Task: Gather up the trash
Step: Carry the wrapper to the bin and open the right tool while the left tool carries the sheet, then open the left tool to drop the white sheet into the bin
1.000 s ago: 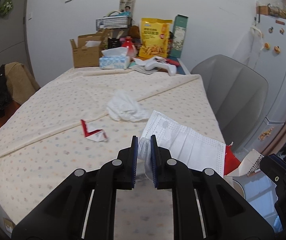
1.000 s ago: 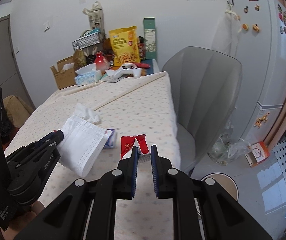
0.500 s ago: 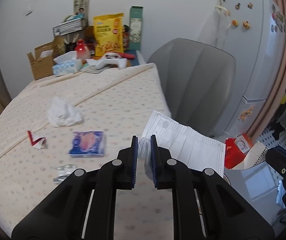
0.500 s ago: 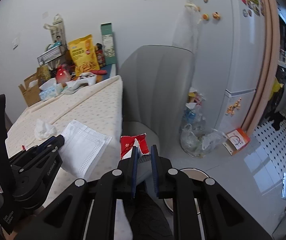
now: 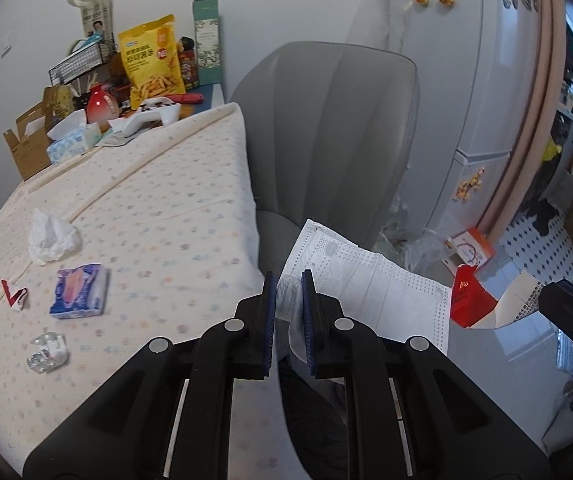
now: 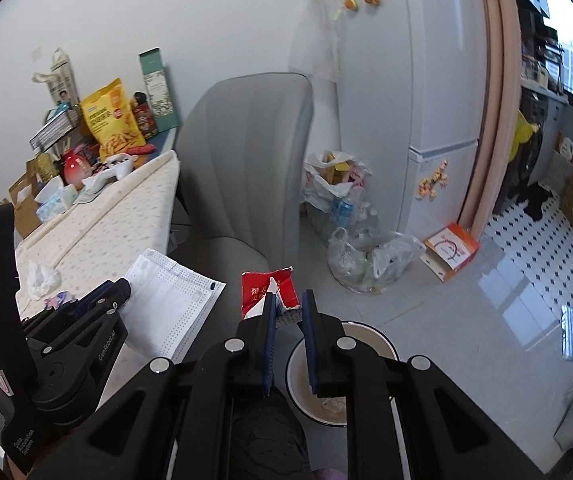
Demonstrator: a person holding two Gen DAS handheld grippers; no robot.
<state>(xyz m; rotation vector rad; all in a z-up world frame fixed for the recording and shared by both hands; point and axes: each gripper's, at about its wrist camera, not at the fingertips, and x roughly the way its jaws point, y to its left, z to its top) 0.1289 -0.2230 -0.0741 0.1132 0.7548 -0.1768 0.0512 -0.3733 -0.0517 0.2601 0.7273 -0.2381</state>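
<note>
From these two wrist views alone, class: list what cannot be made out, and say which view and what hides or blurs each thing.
- Bin, right wrist view: the right gripper covers most of it, so its contents are unclear.
- Red wrapper: print too small to read.
- Face mask, left wrist view: near corner hidden between the left gripper fingers.
- Clear wrapper on the table: blurred; type unclear.

grey chair, white fridge, game controller, yellow snack bag
</note>
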